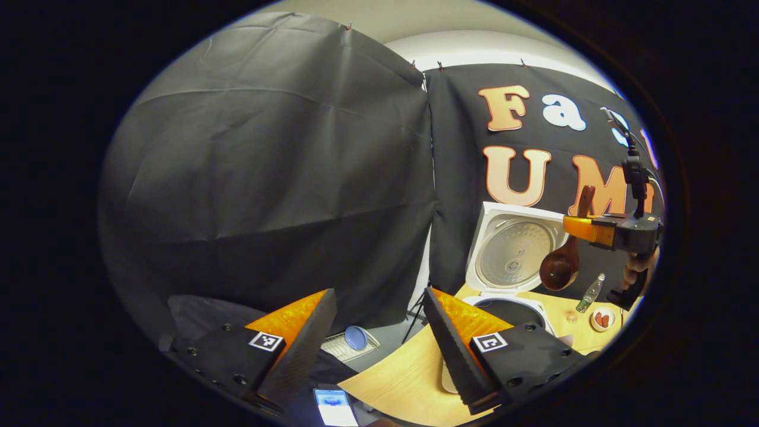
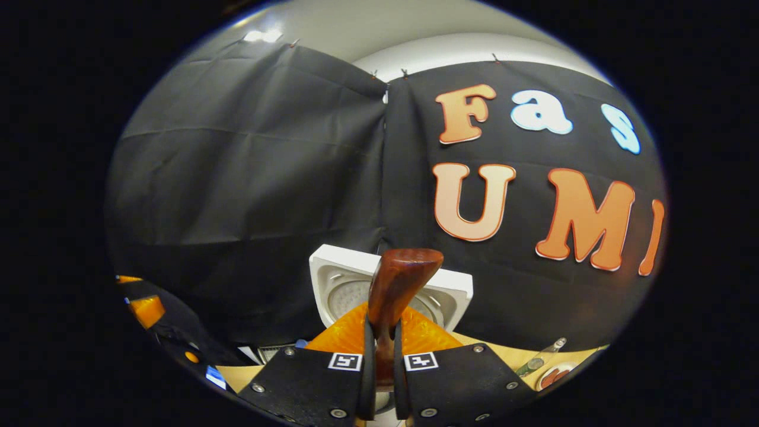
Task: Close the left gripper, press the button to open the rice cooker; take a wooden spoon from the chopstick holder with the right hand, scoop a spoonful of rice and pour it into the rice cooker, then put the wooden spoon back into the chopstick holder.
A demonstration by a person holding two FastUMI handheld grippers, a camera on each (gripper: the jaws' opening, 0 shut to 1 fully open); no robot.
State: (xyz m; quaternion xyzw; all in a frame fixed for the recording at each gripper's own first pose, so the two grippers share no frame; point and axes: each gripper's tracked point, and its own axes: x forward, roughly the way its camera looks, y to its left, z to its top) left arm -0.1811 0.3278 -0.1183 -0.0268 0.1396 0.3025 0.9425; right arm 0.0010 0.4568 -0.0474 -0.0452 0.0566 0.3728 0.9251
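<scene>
Your right tool (image 2: 379,362) pinches the wooden spoon (image 1: 563,261) by its handle, bowl hanging beside the raised lid of the open rice cooker (image 1: 514,252) on the bench (image 1: 403,379). Your left tool (image 1: 379,332) hangs back, fingers spread and empty. Whether the bowl carries rice cannot be told. By the look of it, the scoop-and-pour is in hand; next, tip the bowl over the pot.

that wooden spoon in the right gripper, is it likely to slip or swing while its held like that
Probably stiff: the wooden spoon looks like solid wood. It may pivot, since the right gripper pinches only the narrow handle while the heavy-looking bowl hangs below. Its glossy finish suggests some slipperiness.
</scene>
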